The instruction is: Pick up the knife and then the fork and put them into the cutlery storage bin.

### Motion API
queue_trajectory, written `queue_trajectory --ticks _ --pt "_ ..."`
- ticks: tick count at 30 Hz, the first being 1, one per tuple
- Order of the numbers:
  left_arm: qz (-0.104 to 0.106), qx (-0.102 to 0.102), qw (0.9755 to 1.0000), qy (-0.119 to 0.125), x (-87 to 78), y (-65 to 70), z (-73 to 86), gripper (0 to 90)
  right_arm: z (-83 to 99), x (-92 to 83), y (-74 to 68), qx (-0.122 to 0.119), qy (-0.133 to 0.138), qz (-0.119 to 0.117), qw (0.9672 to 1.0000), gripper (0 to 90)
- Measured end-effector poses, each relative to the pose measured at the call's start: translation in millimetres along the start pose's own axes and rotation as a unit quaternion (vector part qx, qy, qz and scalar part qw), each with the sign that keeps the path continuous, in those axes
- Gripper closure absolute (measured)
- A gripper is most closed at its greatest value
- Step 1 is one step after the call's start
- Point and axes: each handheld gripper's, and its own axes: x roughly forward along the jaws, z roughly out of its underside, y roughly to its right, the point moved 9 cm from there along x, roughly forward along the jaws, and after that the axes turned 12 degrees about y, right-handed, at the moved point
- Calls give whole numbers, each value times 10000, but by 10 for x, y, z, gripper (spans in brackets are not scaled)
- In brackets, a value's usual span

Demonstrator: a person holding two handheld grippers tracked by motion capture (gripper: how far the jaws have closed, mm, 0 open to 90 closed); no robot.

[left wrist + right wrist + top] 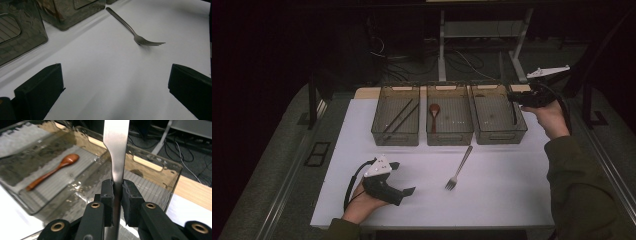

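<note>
From the high view, the right gripper hangs over the right-hand bin, at its far right corner, with the person's right forearm coming up along the bin's right side and the wrist bent inward toward it. What it carries cannot be made out here, though a thin dark line lies along the bin's right inner wall. The fork lies on the white table just in front of the bins, handle toward the middle bin, tines toward the person; the left gripper rests low on the table, in front and left of the fork, and is the nearer one to it. The left gripper view shows its jaws standing wide with nothing between, the fork ahead and angled across. The right gripper view shows the pads clamped narrow on a flat metal handle, probably a knife, its long axis running straight away from the jaws over the right-hand bin, the wooden spoon lying in the neighbouring bin. The coming move is judged a lowering into the bin below.
</note>
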Motion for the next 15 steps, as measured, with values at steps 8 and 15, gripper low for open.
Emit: queue_trajectory --ticks 8,15 --pt "-3 -11 10000 9 -7 3 -3 0 176 149 143 -1 -321 152 9994 789" --pt "9 7 10000 7 -9 14 -10 0 348 232 214 -82 -660 227 9975 789"
